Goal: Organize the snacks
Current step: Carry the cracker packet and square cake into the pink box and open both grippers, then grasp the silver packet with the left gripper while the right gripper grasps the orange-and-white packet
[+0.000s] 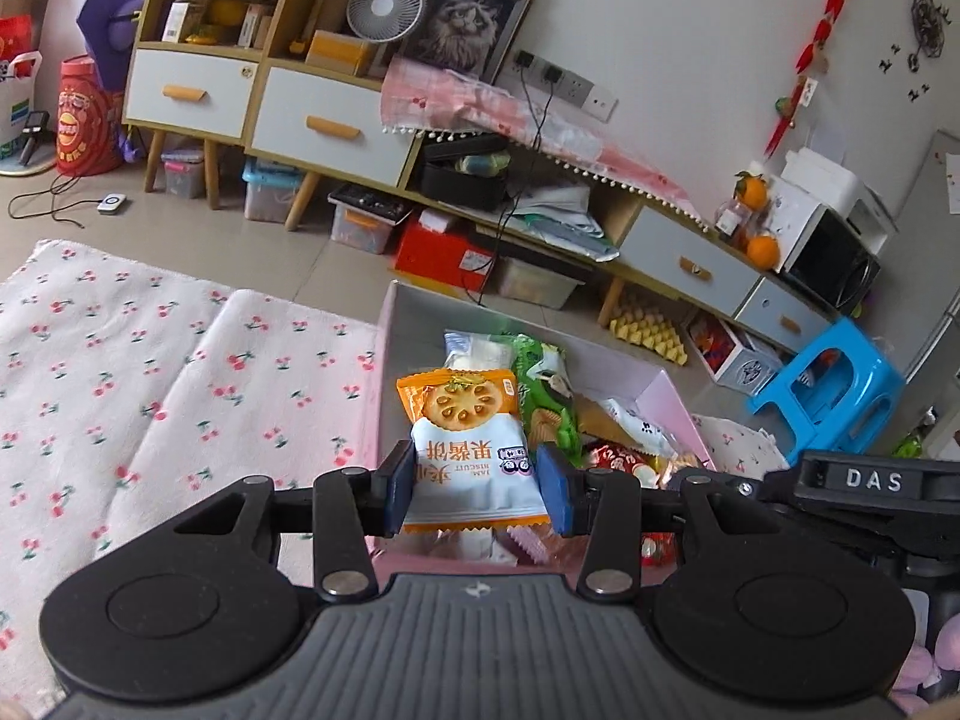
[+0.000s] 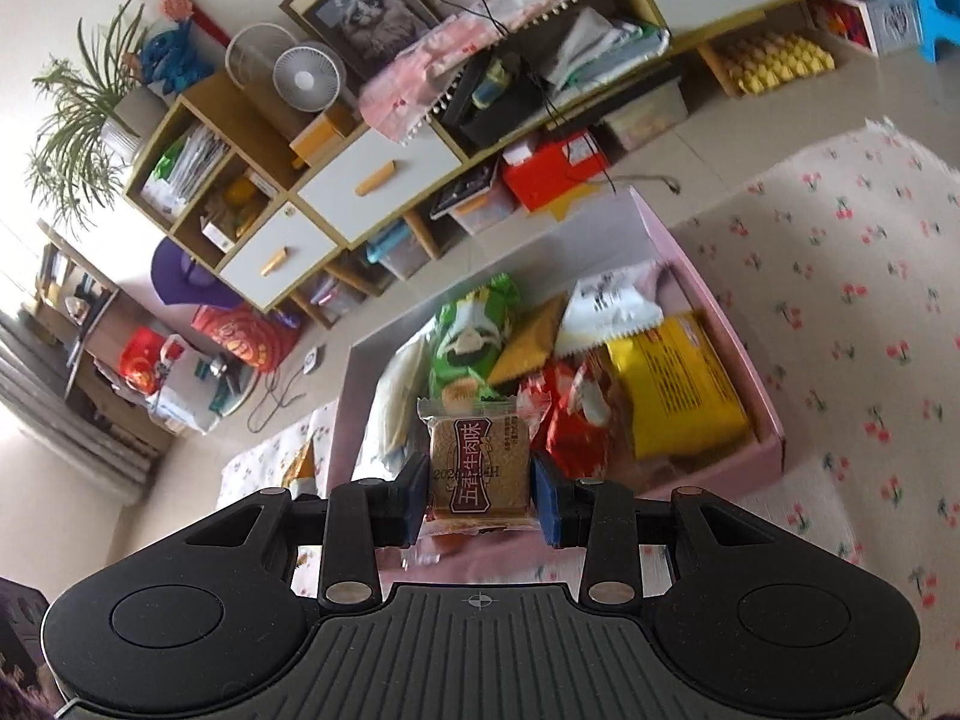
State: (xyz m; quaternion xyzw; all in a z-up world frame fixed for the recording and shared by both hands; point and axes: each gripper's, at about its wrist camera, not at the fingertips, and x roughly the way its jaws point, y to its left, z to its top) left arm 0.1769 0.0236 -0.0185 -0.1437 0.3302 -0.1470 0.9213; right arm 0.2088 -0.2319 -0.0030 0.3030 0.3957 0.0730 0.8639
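Observation:
My left gripper is shut on an orange and pale-blue jam biscuit packet, held above the near end of the pink box. In the right wrist view my right gripper is shut on a small clear-wrapped brown beef-flavour biscuit, also over the pink box. Inside the box lie several snacks: a green chip bag, a yellow packet, a red packet and a white packet. The right gripper's black body shows at the right edge of the left wrist view.
The box sits on a white cloth with cherry print over a low surface. Behind it stand a cluttered low cabinet with drawers, a small fan, storage bins on the floor and a blue stool.

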